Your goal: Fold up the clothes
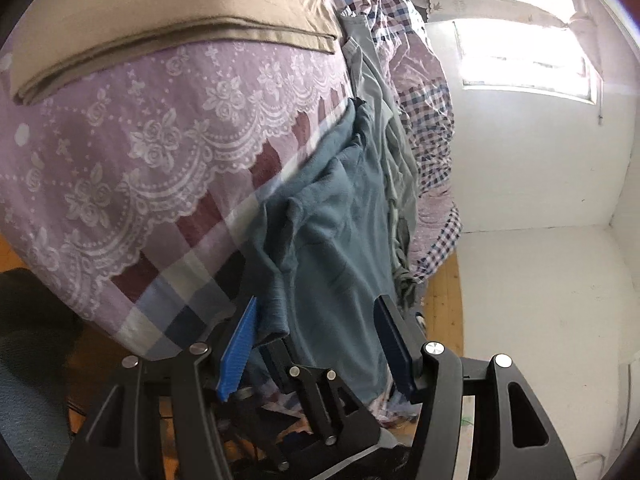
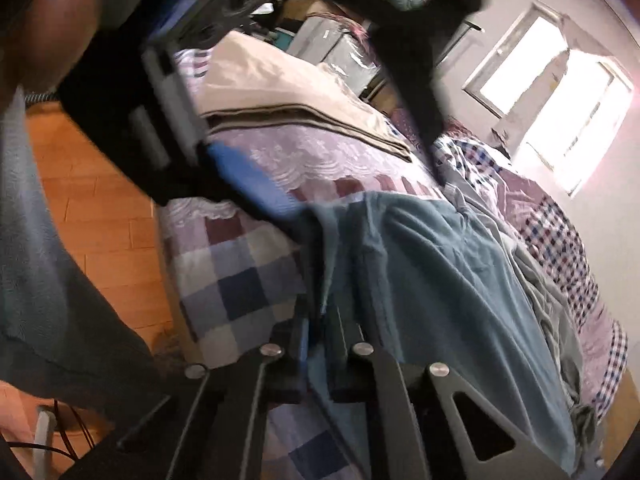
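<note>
A bed fills the room ahead of me, covered in a purple lace-print and checked bedspread, with white walls and a bright window beyond it and wooden floor beside it. A folded beige blanket sits further up the bed. The blue fleece garment lies rumpled along the bed's near edge, a grey-green piece of clothing bunched just beside it. My left gripper stands half open, its blue pads on either side of the fleece edge without pressing it. My right gripper is drawn narrow and seems pinched on the fleece hem, though the blur makes that hard to confirm.
</note>
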Tool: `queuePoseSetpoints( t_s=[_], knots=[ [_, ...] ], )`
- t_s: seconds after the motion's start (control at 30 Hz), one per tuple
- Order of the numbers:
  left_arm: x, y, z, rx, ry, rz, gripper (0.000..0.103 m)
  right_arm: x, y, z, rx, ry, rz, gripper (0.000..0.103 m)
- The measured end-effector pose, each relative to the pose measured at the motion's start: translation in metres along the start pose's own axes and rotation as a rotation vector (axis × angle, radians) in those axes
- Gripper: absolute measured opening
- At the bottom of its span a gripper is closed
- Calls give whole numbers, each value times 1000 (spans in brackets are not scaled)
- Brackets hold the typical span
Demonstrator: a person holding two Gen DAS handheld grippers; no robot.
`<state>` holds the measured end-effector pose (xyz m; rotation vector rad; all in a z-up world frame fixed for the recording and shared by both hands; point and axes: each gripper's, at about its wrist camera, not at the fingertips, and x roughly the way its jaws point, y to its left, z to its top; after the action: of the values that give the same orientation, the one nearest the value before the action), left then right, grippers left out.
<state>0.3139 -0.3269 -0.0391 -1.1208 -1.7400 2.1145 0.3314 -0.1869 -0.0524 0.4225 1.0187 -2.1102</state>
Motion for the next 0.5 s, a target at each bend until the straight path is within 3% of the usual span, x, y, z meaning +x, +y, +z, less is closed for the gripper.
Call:
queuePoseSetpoints(
  t_s=[0.07, 0.23, 0.27, 0.3, 0.37, 0.43, 0.5],
  knots=[
    [4, 2, 0, 3, 2, 69, 62, -5, -2, 3, 2, -17, -1, 2],
    [15, -3, 1, 51, 3, 132, 60, -12, -4, 8, -13, -45, -5, 1],
    [17, -5, 2, 64, 0, 146, 51, -12, -4, 8, -15, -46, -7, 1],
    [17, -3, 2, 60, 1, 152, 34, -13, -3, 8, -18, -46, -12, 1],
    [17, 1, 1, 44, 3, 161, 16, -15, -2, 8, -23, -47, -28, 1],
    [15, 3, 1, 40, -6, 152, 14, -17, -2, 8, -28, -49, -53, 2],
    [13, 0, 0, 52, -19, 135, 9, -17, -2, 8, -33, -50, -98, 16]
  ],
)
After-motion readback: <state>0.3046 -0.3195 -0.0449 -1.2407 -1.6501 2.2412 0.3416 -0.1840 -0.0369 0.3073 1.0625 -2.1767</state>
